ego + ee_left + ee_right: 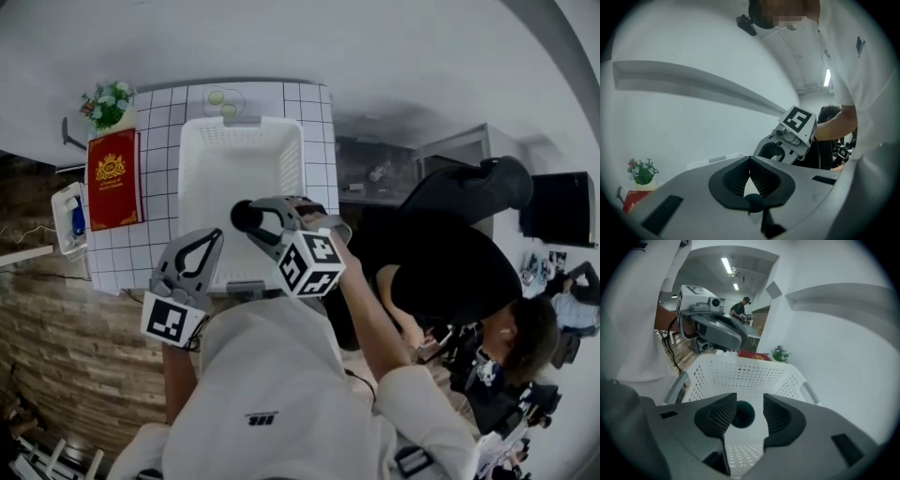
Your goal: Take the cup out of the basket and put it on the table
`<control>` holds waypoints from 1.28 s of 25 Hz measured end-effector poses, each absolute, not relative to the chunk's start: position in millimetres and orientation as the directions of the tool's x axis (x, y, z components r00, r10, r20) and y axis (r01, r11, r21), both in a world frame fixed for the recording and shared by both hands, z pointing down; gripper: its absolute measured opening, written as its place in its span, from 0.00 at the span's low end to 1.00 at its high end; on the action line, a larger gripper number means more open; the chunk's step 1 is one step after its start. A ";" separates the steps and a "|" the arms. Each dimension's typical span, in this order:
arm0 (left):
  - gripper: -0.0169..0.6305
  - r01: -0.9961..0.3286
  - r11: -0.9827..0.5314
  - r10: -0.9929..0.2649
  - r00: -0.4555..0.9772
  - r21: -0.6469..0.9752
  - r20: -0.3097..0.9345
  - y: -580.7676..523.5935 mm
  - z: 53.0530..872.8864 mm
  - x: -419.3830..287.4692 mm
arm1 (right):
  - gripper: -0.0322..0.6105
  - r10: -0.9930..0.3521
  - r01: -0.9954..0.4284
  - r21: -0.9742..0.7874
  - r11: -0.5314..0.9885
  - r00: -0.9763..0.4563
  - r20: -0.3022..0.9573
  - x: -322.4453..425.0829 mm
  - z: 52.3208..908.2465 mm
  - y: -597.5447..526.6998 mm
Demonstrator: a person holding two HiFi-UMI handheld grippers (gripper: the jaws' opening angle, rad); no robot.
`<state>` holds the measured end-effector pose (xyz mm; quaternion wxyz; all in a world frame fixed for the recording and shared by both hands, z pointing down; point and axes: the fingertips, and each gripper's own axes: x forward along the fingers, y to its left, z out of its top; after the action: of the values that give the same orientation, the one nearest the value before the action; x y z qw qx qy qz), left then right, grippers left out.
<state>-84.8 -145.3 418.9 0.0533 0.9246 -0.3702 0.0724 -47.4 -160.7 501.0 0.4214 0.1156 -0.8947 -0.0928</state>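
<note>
One white basket (750,375), perforated walls, grey end handles (811,393).

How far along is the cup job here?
Done: nothing visible; I can make out no cup on the table. In hand: the right hand-held gripper, jaws apart with a dark round thing between, points into the basket; the left hand-held gripper is shut. Left: grasp, lift out, set down.
</note>
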 end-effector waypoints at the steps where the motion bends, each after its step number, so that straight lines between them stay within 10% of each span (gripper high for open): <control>1: 0.04 -0.695 -0.718 -0.679 0.713 0.048 0.173 -145.7 419.3 -85.5 | 0.31 -0.263 -0.095 0.259 0.961 -0.601 0.755 -48.9 507.7 -162.2; 17: 0.04 -0.717 -0.694 -0.700 0.693 0.065 0.173 -151.7 425.2 -95.0 | 0.64 0.006 0.236 0.065 0.969 -0.287 0.958 -53.7 585.9 -162.3; 32: 0.04 -0.742 -0.666 -0.722 0.667 0.076 0.181 -154.8 427.7 -103.8 | 0.67 0.051 0.349 -0.021 0.937 -0.076 0.996 -51.7 636.0 -159.7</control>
<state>-103.8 -154.8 427.7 0.0717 0.9103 -0.4021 0.0675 -51.7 -159.7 636.0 0.6657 -0.1377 -0.7248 -0.1120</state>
